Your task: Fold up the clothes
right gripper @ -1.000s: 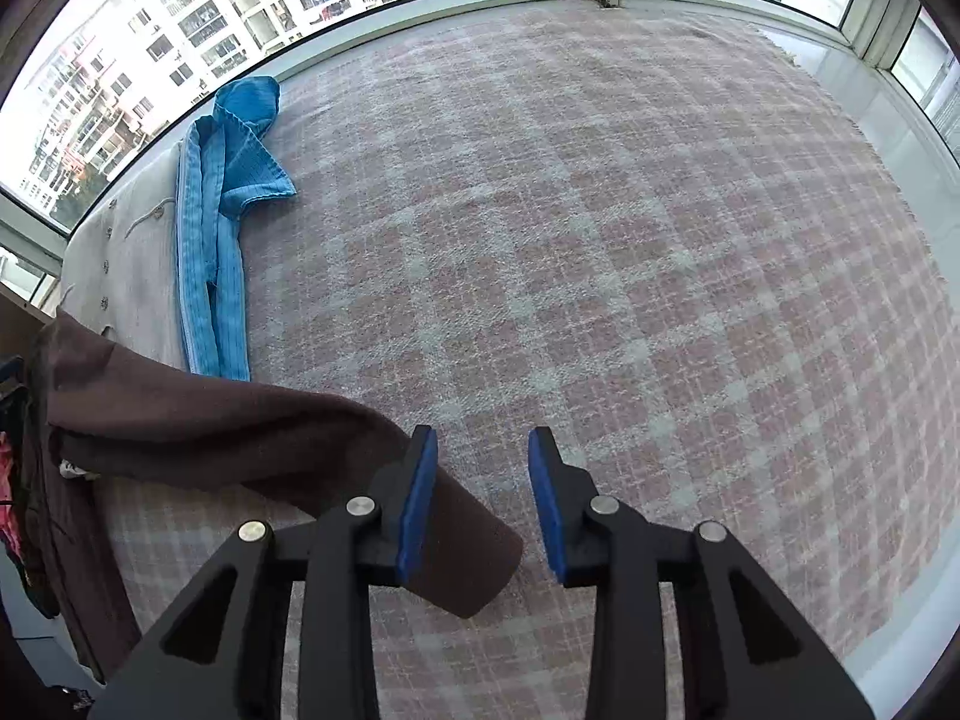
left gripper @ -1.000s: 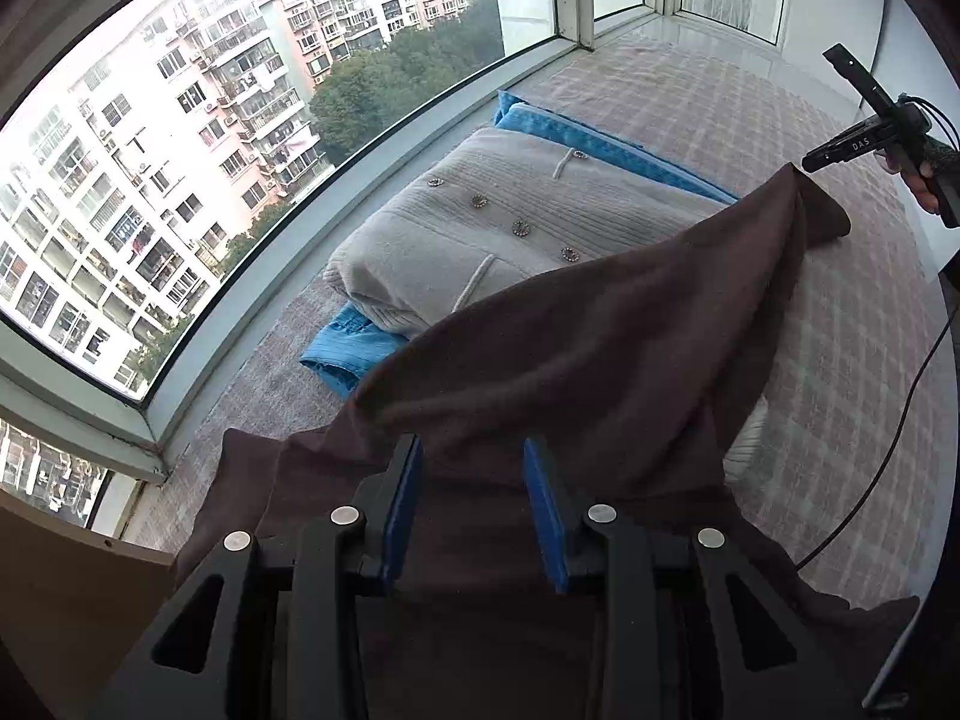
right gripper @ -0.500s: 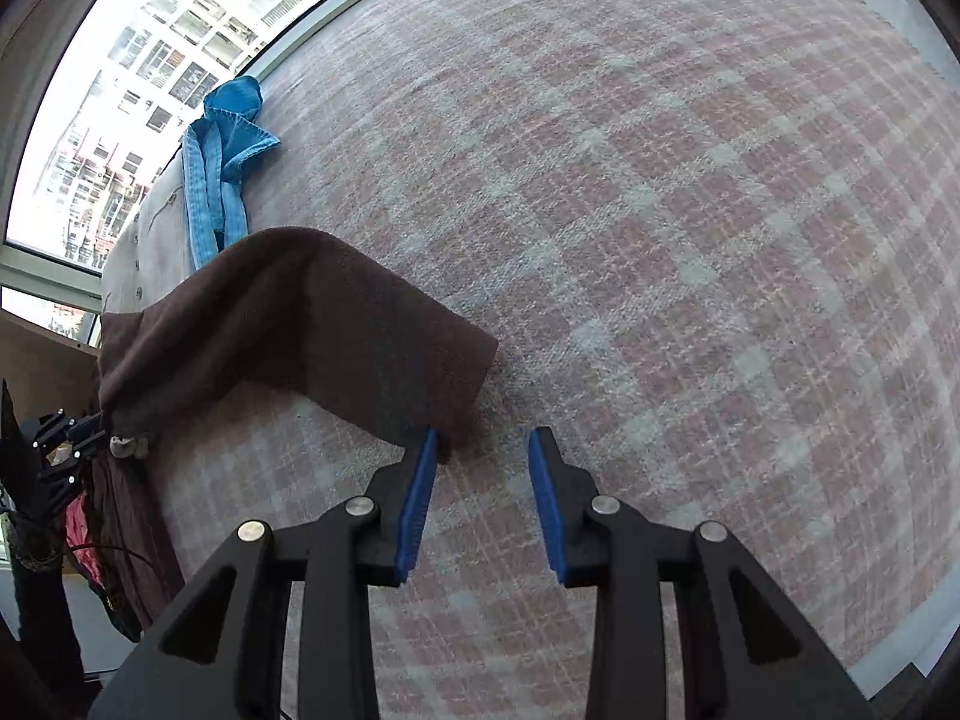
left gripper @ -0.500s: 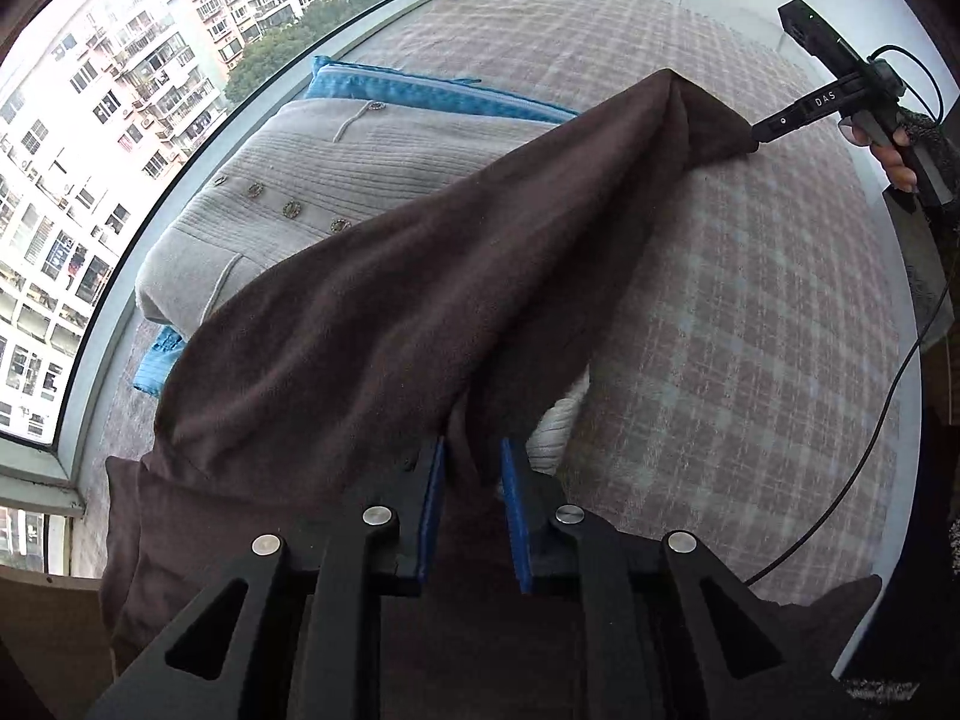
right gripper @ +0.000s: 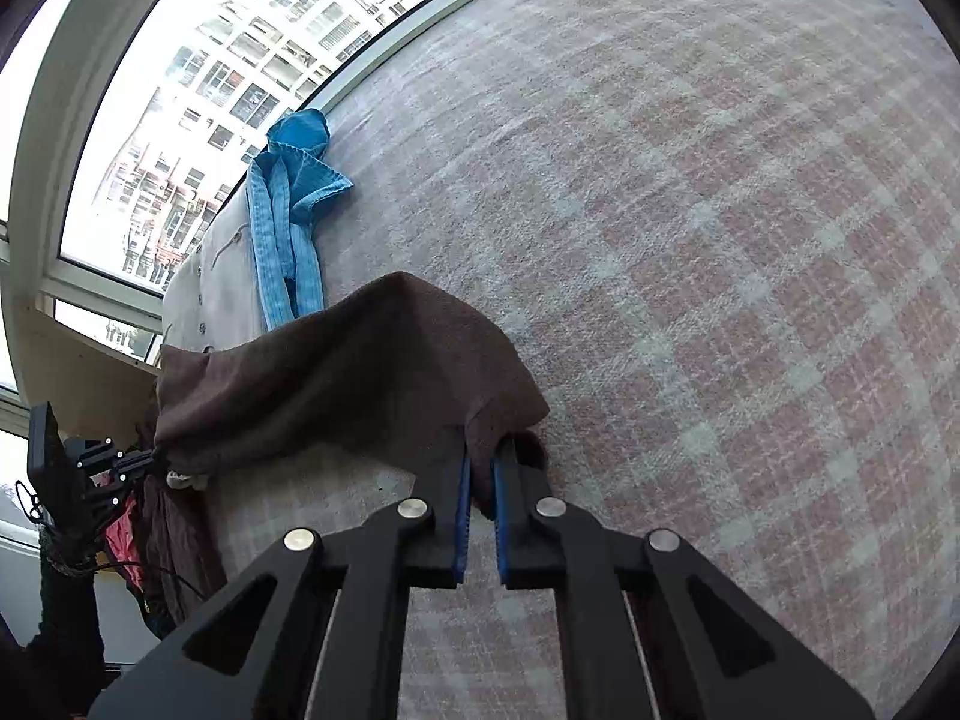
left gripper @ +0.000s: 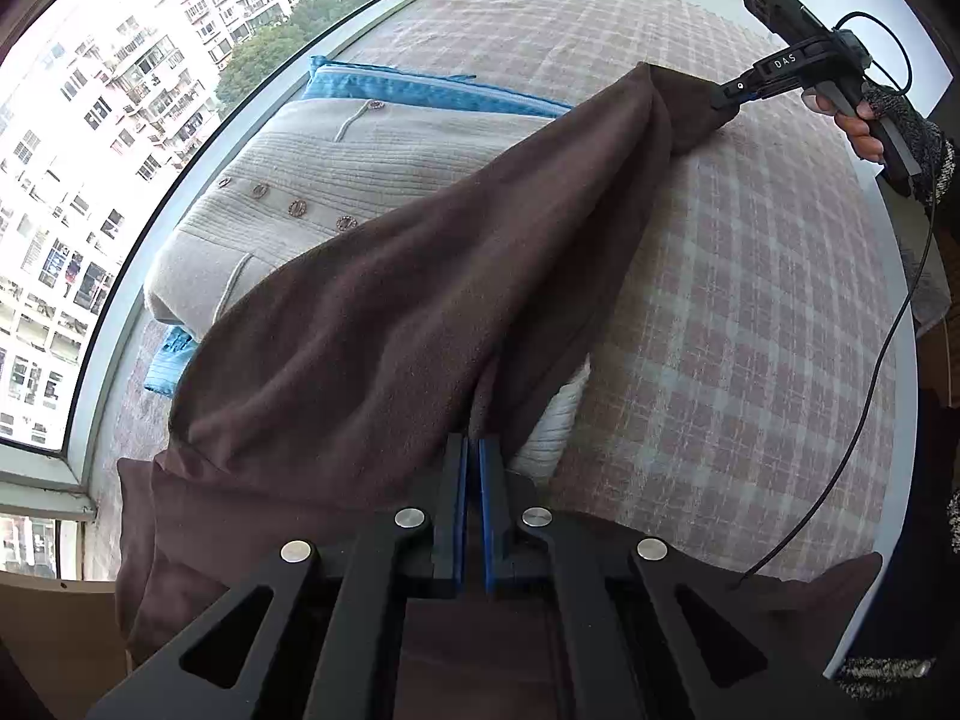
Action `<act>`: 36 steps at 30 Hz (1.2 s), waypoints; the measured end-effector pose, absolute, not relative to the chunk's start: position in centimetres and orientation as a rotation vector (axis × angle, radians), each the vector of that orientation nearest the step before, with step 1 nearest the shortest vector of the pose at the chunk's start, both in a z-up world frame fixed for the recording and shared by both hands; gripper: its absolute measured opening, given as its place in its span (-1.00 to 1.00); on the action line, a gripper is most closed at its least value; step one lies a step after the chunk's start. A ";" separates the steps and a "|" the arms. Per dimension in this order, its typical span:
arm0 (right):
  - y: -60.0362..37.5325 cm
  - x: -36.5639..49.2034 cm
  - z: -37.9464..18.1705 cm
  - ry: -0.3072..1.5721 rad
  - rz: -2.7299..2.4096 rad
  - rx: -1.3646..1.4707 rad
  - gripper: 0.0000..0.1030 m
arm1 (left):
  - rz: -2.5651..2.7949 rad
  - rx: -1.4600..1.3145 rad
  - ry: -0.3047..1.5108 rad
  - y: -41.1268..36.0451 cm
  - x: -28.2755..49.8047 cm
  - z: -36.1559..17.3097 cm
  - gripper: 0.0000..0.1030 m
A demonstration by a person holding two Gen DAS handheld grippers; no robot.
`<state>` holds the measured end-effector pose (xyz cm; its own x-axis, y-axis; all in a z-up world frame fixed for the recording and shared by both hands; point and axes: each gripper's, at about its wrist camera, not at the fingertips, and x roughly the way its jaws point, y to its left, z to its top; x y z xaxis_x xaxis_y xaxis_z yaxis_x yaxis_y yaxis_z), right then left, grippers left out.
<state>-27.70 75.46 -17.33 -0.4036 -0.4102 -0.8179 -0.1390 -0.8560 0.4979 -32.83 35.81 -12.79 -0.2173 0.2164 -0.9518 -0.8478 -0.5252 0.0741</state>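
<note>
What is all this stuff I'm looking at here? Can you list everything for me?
brown garment: one, dark brown, stretched between the two grippers above the checked cover
grey cardigan: one, pale grey with buttons, folded by the window
blue garment: one, bright blue, under the cardigan
white knit: one, white, peeking out under the brown garment
checked cover: one, pink and grey, the work surface
window: apartment blocks outside
cable: one, black, at the right
left gripper: black, blue pads, shut on the brown garment
right gripper: same, shut on its far end
hand: one, holding the right gripper
</note>
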 end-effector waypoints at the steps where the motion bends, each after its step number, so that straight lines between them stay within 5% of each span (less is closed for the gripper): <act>1: 75.1 -27.4 -15.9 -0.722 -2.400 1.572 -0.88 | 1.831 -1.285 0.799 35.7 -32.7 -12.6 -0.95; 7: 76.1 -25.9 -8.3 -0.592 -2.543 1.431 -0.88 | 1.828 -1.262 0.776 34.6 -32.1 -11.2 -0.96; 11: 74.9 -27.1 -11.5 -0.398 -2.488 1.687 -0.88 | 1.821 -1.261 0.757 34.7 -32.0 -11.0 -0.96; 17: 75.5 -25.8 -13.3 -0.502 -2.494 1.625 -0.88 | 1.773 -1.262 0.772 34.7 -30.6 -11.9 -0.95; 21: 74.6 -25.1 -16.6 -0.297 -2.464 1.838 -0.85 | 1.764 -1.286 0.736 34.3 -30.6 -11.8 -0.69; 30: 77.7 -25.7 -15.9 -0.512 -2.490 1.795 -0.53 | 1.885 -1.243 0.705 34.4 -30.7 -9.4 -0.59; 32: 78.2 -26.5 -15.9 -0.506 -2.491 1.804 -0.31 | 1.876 -1.234 0.704 35.3 -29.6 -9.3 -0.59; 36: 78.6 -28.4 -18.7 -0.579 -2.403 1.884 -0.29 | 1.797 -1.221 0.675 38.9 -26.4 -10.0 -0.58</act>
